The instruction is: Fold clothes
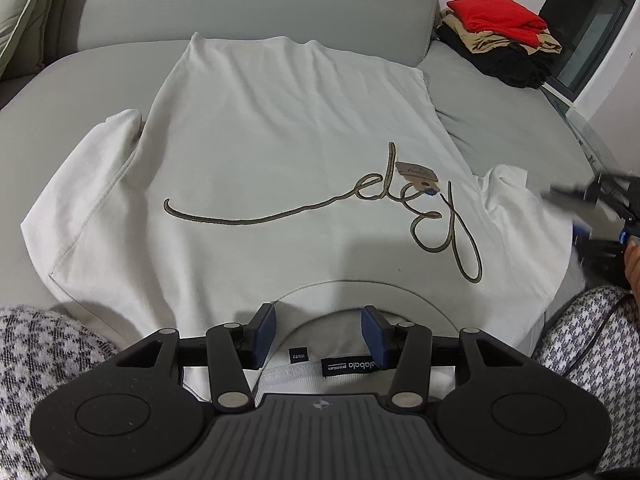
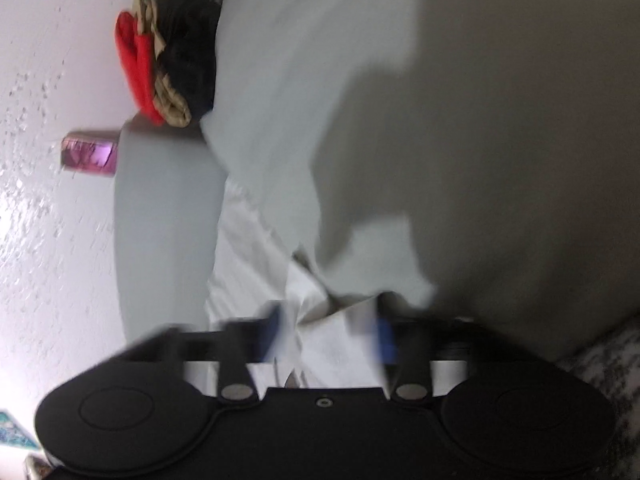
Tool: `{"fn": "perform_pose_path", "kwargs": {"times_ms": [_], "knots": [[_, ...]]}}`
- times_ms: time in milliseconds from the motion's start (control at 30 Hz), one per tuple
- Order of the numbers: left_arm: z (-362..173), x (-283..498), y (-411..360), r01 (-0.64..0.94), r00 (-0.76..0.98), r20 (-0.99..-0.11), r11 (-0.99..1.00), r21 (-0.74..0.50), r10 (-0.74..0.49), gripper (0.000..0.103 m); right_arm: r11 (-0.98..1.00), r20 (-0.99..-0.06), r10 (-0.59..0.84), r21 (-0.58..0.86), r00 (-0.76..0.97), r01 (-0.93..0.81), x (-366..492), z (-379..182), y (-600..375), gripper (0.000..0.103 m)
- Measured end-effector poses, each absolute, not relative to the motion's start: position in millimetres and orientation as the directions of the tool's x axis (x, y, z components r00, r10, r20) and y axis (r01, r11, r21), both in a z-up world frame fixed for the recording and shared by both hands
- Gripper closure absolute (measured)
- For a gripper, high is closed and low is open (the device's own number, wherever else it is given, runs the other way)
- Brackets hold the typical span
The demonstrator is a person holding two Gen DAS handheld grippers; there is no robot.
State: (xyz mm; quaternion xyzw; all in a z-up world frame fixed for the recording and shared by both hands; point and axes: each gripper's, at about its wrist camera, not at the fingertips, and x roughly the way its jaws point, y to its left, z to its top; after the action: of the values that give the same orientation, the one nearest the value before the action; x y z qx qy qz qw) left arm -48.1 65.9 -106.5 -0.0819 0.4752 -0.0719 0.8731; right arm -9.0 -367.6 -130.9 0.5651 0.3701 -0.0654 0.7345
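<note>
A white T-shirt [image 1: 280, 140] with looping brown script lies face up and flat on a grey sofa seat [image 1: 500, 120], collar toward me. My left gripper [image 1: 319, 336] stands open just over the collar and its black neck label [image 1: 350, 366], one blue pad on each side, neither pressing. At the right edge my right gripper [image 1: 580, 224] is blurred at the shirt's right sleeve [image 1: 516, 200]. In the right wrist view its jaws [image 2: 328, 336] look apart, with bunched white sleeve cloth [image 2: 308, 292] lying between the blue pads.
A pile of folded clothes with a red piece [image 1: 500, 16] on top sits at the far right of the seat, also visible as the pile [image 2: 136, 68]. The grey backrest cushion [image 1: 240, 0] runs behind the shirt. A person's houndstooth-clad legs [image 1: 40, 352] flank the near edge.
</note>
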Motion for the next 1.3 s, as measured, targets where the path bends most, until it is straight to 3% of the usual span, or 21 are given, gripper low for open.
{"fn": "perform_pose_path", "kwargs": {"times_ms": [133, 267, 333, 433, 533, 600, 667, 767, 833, 933, 1100, 1233, 1267, 1300], "knots": [[-107, -49, 64, 0.067, 0.539, -0.815, 0.975, -0.212, -0.214, 0.057, 0.713, -0.587, 0.103, 0.606, 0.803, 0.352, -4, -84, -342, 0.102], [-109, -49, 60, 0.087, 0.538, -0.811, 0.973, -0.216, -0.228, 0.057, 0.968, -0.517, -0.111, 0.139, 0.849, 0.211, -22, -55, -286, 0.102], [-110, -49, 58, 0.093, 0.537, -0.813, 0.974, -0.208, -0.225, 0.056, 0.973, -0.599, -0.173, 0.020, 0.782, 0.231, -14, -67, -276, 0.102], [-111, -50, 57, 0.103, 0.537, -0.815, 0.975, -0.196, -0.220, 0.056, 0.948, -0.735, -0.168, 0.063, 0.657, 0.313, -1, -90, -291, 0.101], [-110, -50, 58, 0.105, 0.533, -0.816, 0.975, -0.196, -0.221, 0.056, 0.922, -0.800, -0.083, 0.165, 0.595, 0.350, 0, -96, -311, 0.098], [-109, -50, 58, 0.101, 0.531, -0.818, 0.975, -0.199, -0.222, 0.056, 0.887, -0.829, 0.008, 0.263, 0.559, 0.379, -5, -90, -324, 0.077], [-106, -49, 57, 0.106, 0.537, -0.813, 0.974, -0.200, -0.225, 0.056, 0.841, -0.798, 0.075, 0.373, 0.598, 0.392, -14, -73, -333, 0.069], [-101, -47, 55, 0.114, 0.550, -0.803, 0.973, -0.199, -0.229, 0.056, 0.845, -0.669, 0.118, 0.455, 0.733, 0.280, -23, -49, -331, 0.069], [-98, -45, 51, 0.118, 0.556, -0.800, 0.974, -0.194, -0.227, 0.056, 0.866, -0.641, 0.155, 0.454, 0.751, 0.209, -3, -45, -326, 0.070], [-96, -45, 48, 0.129, 0.564, -0.796, 0.975, -0.180, -0.221, 0.056, 0.880, -0.683, 0.237, 0.453, 0.691, 0.146, 45, -59, -318, 0.070], [-98, -47, 51, 0.126, 0.569, -0.796, 0.979, -0.162, -0.205, 0.056, 0.916, -0.796, 0.207, 0.362, 0.569, 0.174, 98, -92, -307, 0.070], [-102, -42, 54, 0.117, 0.563, -0.800, 0.978, -0.174, -0.210, 0.056, 0.930, -0.806, 0.238, 0.351, 0.542, 0.114, 107, -104, -296, 0.070], [-103, -40, 54, 0.115, 0.559, -0.801, 0.977, -0.179, -0.212, 0.056, 0.938, -0.804, 0.224, 0.332, 0.551, 0.104, 106, -104, -293, 0.075], [-104, -39, 54, 0.113, 0.557, -0.803, 0.977, -0.180, -0.213, 0.056, 0.947, -0.801, 0.202, 0.307, 0.564, 0.096, 105, -103, -291, 0.096]]}}
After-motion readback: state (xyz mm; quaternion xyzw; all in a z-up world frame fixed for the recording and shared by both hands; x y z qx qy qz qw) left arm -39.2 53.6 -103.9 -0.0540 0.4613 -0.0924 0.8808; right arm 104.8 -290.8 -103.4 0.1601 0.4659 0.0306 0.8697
